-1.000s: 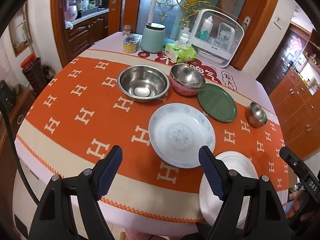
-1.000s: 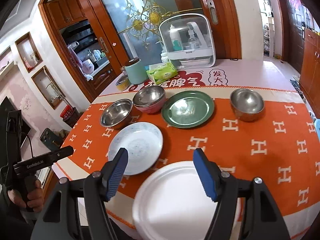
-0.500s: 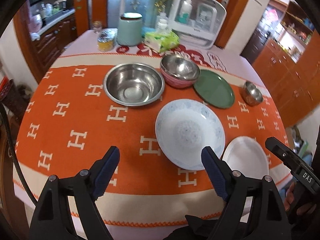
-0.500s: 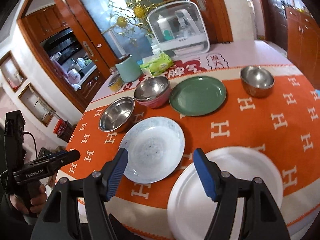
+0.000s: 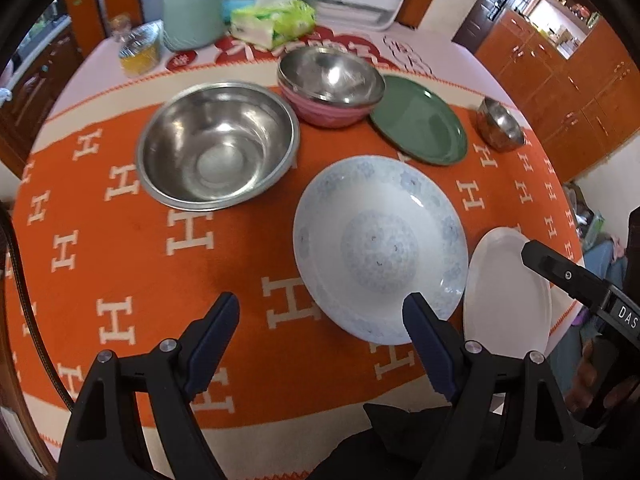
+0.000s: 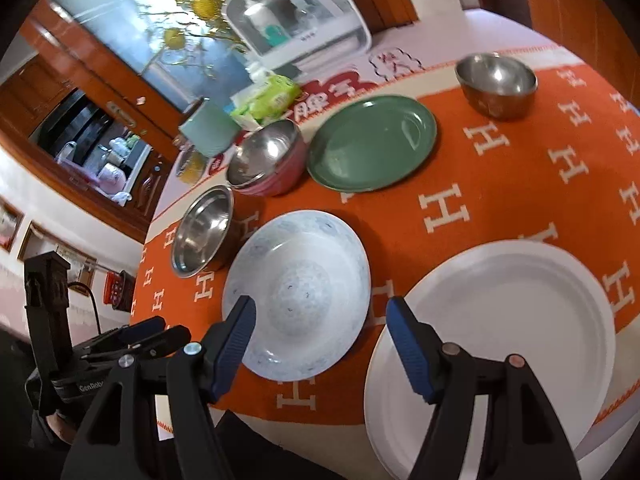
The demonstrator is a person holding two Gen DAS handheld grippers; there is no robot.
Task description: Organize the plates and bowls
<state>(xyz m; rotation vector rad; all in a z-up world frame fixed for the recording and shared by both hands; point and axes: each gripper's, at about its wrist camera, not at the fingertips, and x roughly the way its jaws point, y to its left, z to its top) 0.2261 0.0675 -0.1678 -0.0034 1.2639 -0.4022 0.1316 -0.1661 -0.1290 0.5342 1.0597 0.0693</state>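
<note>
A blue-patterned white plate (image 5: 380,246) (image 6: 298,294) lies mid-table, with a plain white plate (image 5: 506,296) (image 6: 500,336) at the front edge beside it. Behind are a large steel bowl (image 5: 218,144) (image 6: 204,230), a steel bowl nested in a pink bowl (image 5: 330,88) (image 6: 268,158), a green plate (image 5: 418,118) (image 6: 372,142) and a small steel bowl (image 5: 500,124) (image 6: 496,84). My left gripper (image 5: 322,332) is open and empty above the cloth, its right finger over the patterned plate's near rim. My right gripper (image 6: 320,336) is open and empty over the patterned plate's near edge.
The round table has an orange cloth with white H marks (image 5: 120,240). At the back stand a mint canister (image 5: 192,8), a tissue pack (image 5: 272,22), a jar with a yellow band (image 5: 138,50) and a white appliance (image 6: 296,20). Wooden cabinets (image 5: 560,80) stand to the right.
Both grippers have moved forward and lower toward the table, so the plates look larger. The right gripper has swung left toward the patterned plate. Both stay open.
</note>
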